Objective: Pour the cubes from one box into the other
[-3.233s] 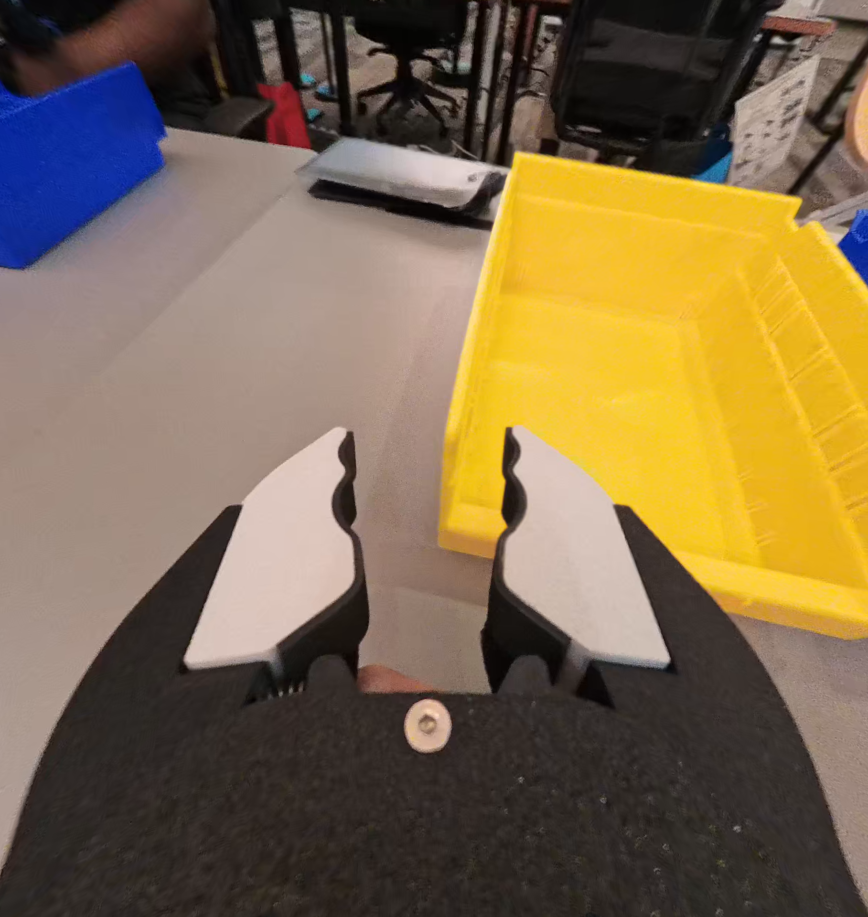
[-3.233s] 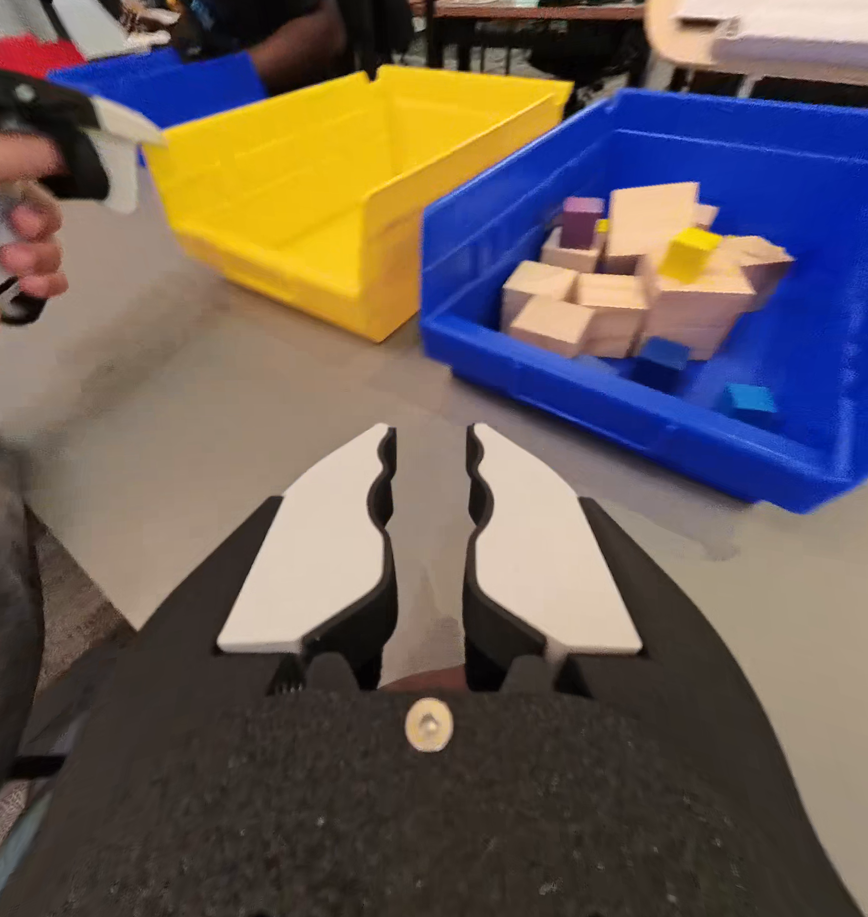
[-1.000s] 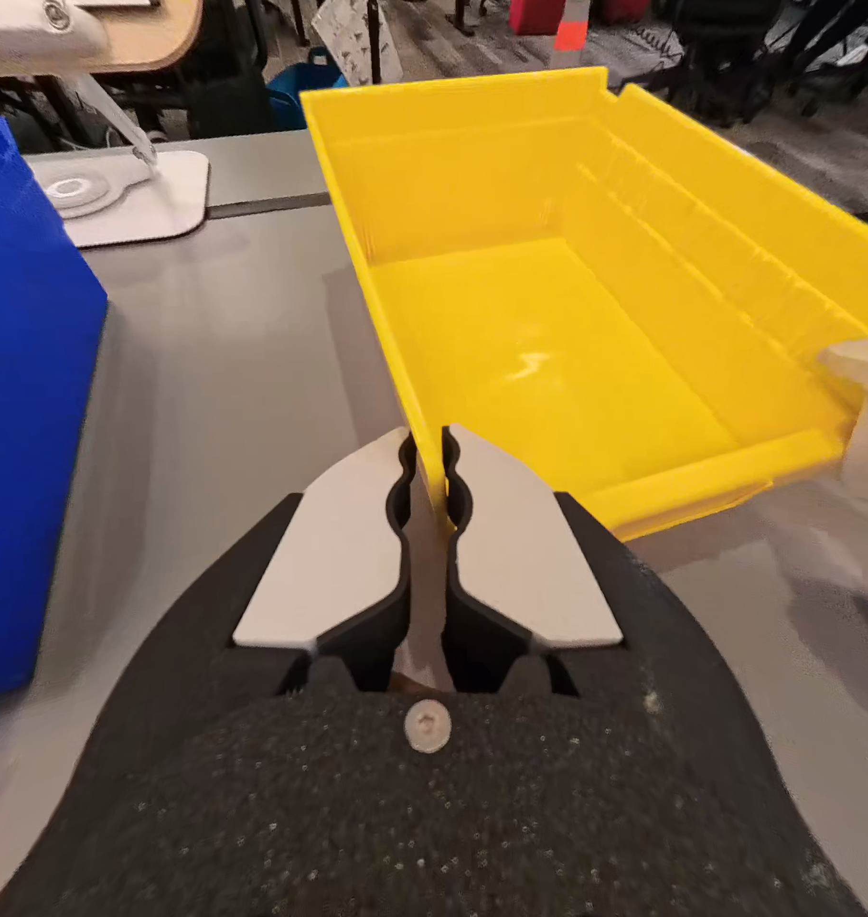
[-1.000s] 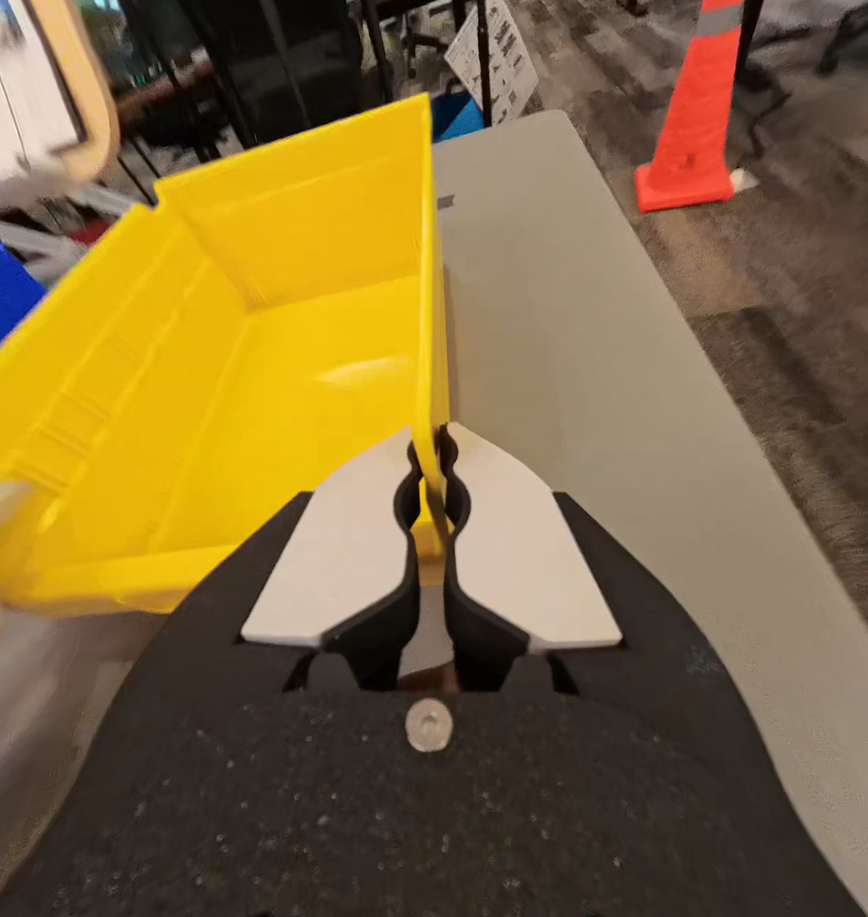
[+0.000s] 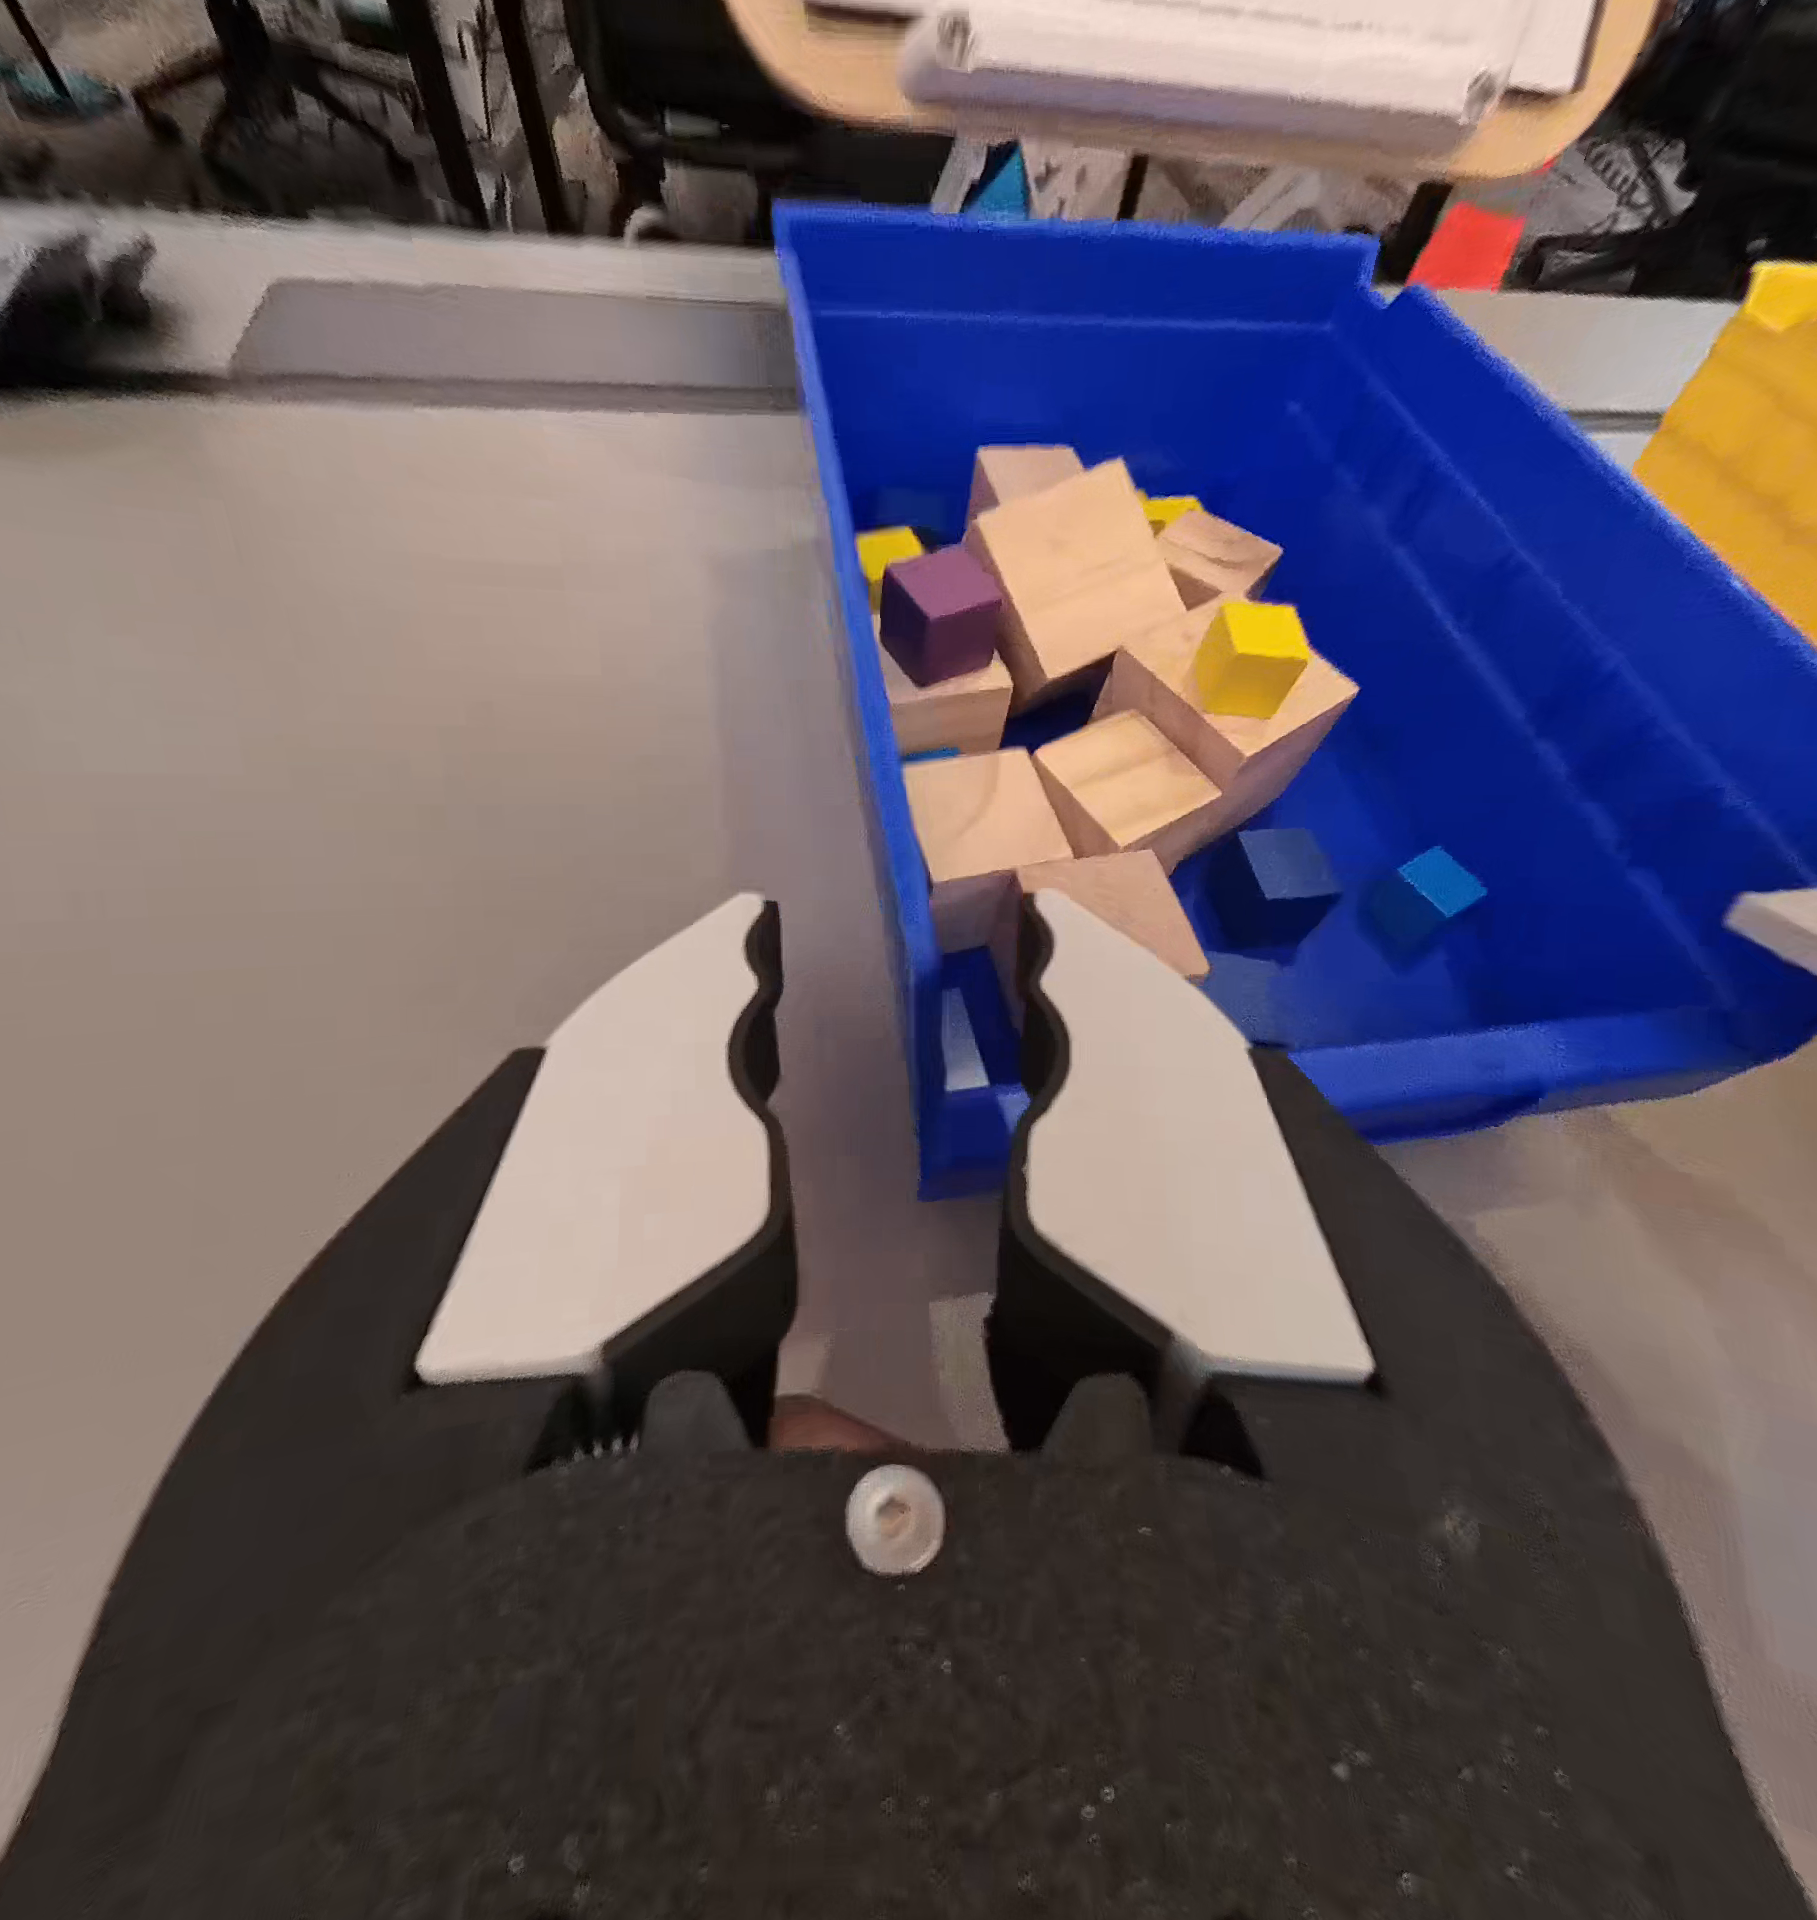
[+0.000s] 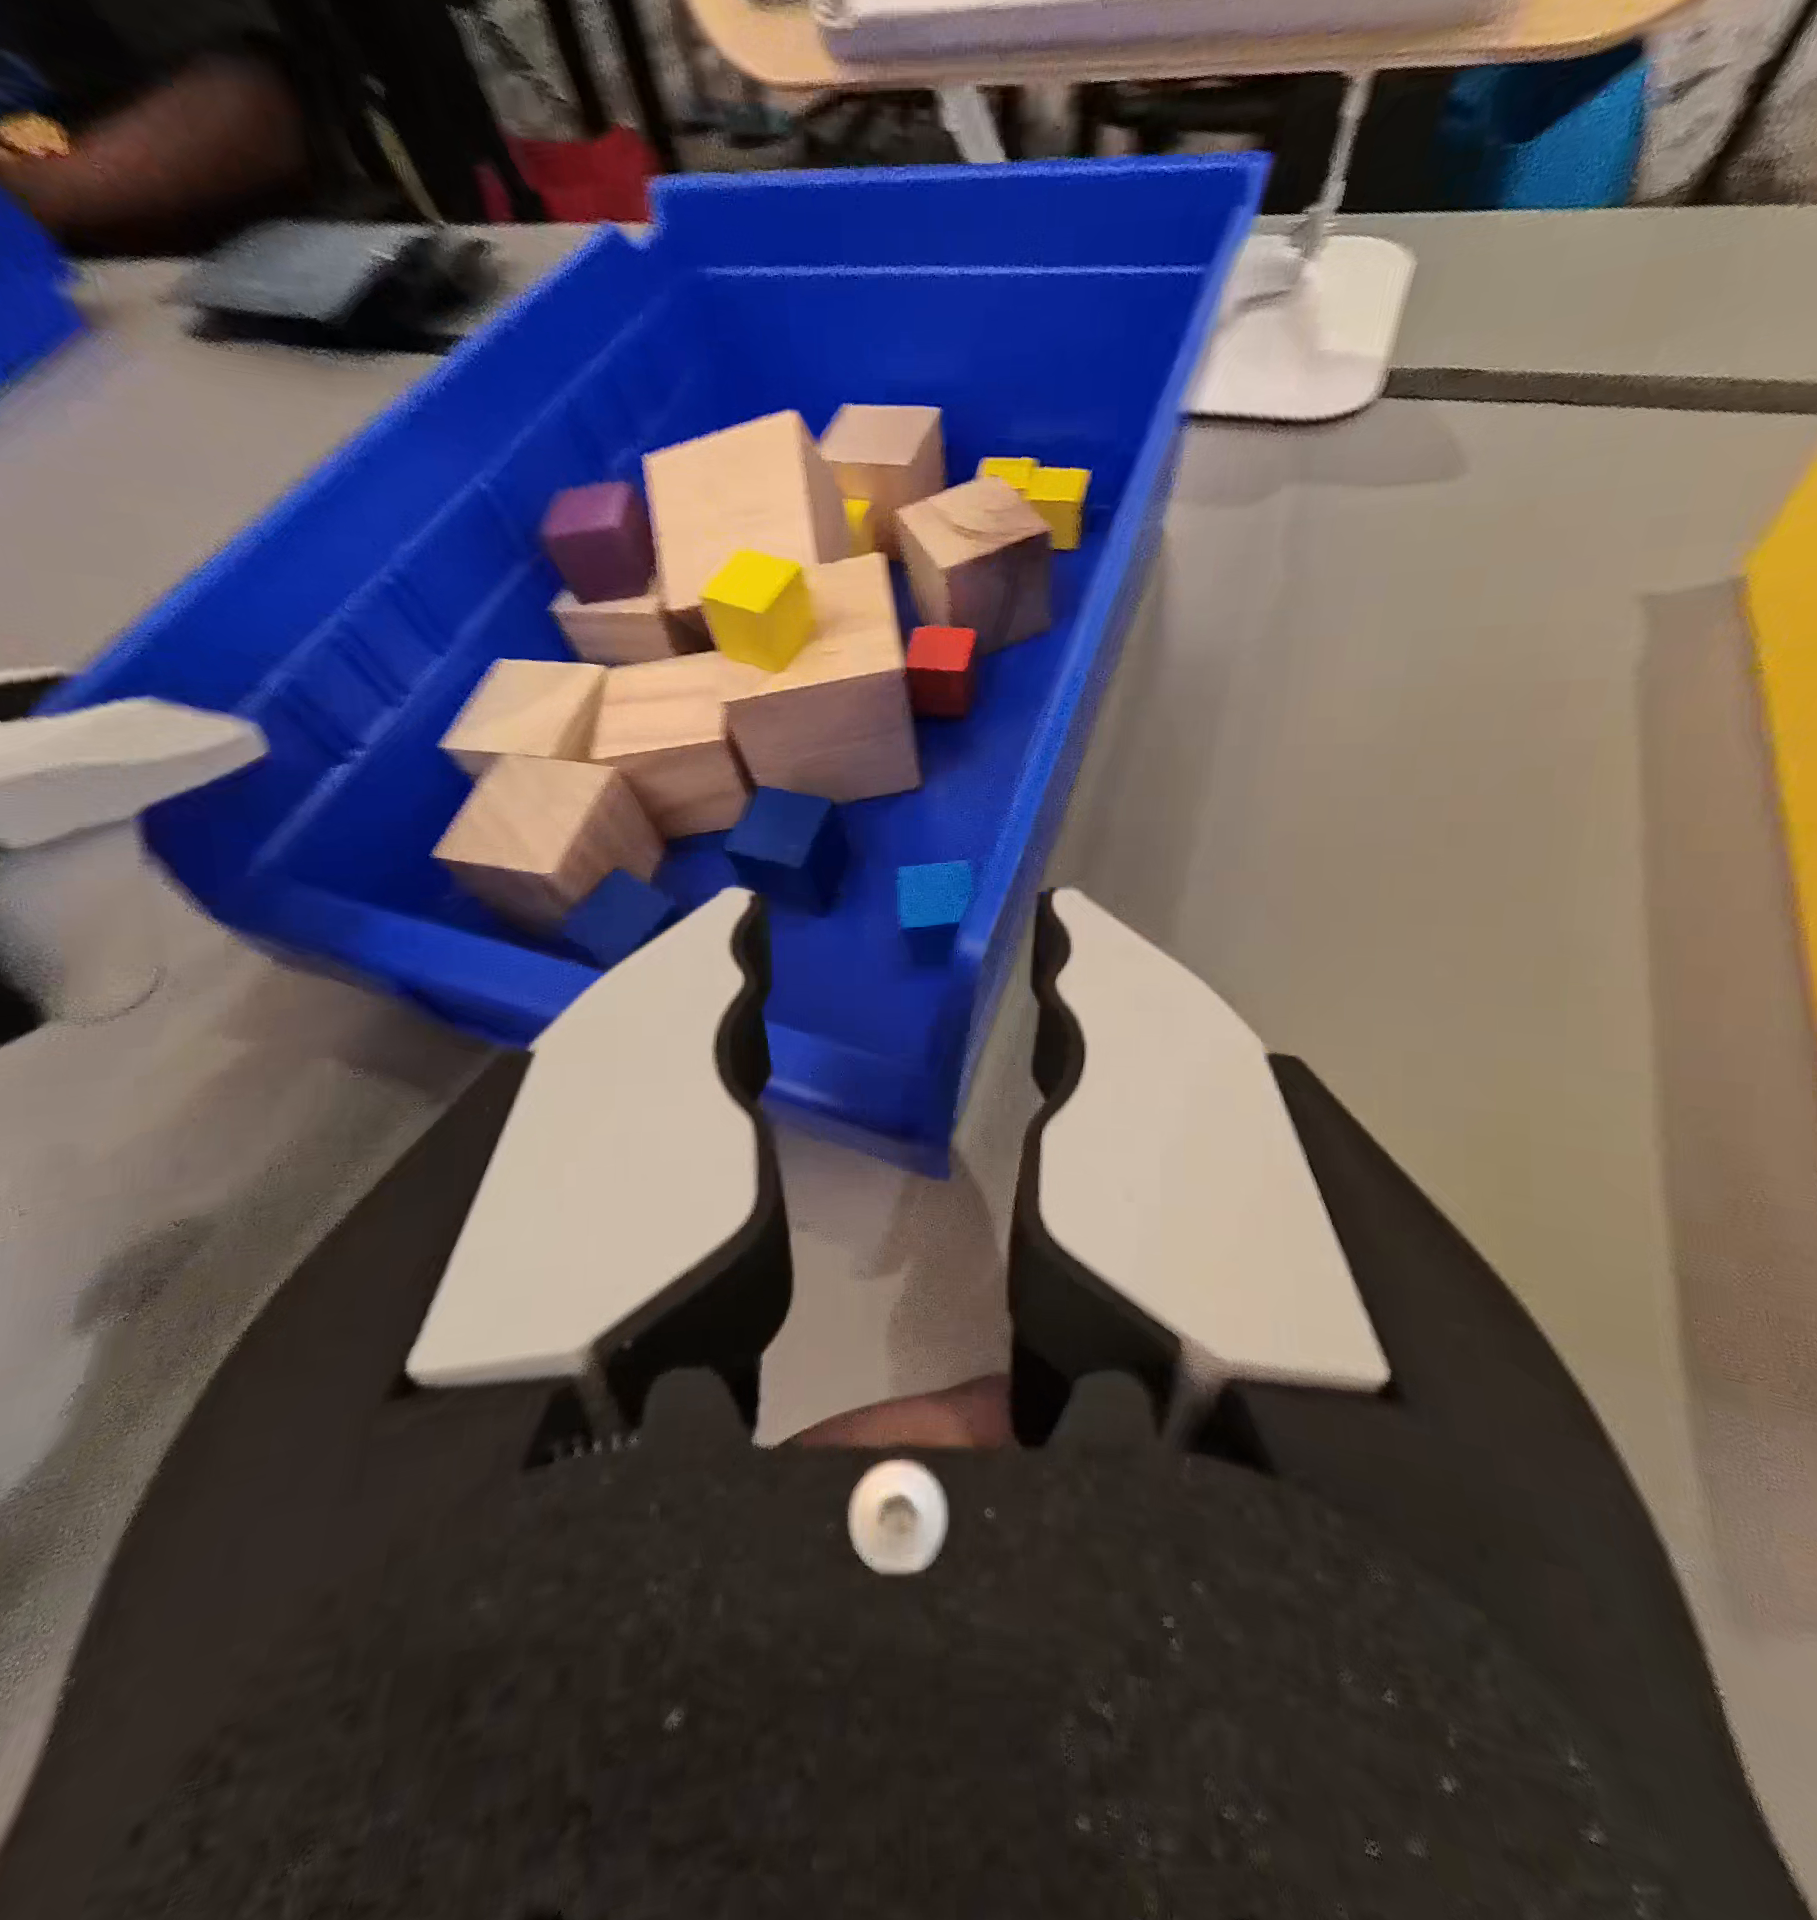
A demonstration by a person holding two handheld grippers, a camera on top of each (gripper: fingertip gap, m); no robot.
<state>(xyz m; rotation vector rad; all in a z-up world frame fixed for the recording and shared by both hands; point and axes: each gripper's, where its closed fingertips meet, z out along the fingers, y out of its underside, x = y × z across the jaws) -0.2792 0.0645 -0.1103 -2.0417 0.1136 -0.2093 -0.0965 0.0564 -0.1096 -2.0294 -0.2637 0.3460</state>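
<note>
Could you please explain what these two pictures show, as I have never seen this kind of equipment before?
There is no robot here: a person holds a hand-operated two-finger gripper in each hand, and each gripper carries a camera that looks forward along its own fingers. One picture comes from the left gripper, the other from the right gripper; the black body and pale fingers at the bottom of each are that gripper itself. Both are open and hold nothing. On the grey table stands a blue box with plain wooden cubes and smaller coloured ones, such as a purple cube and a red cube. Each gripper's fingers sit either side of a near corner of the box, on opposite side walls. A yellow box stands beside it, only partly in view.
</note>
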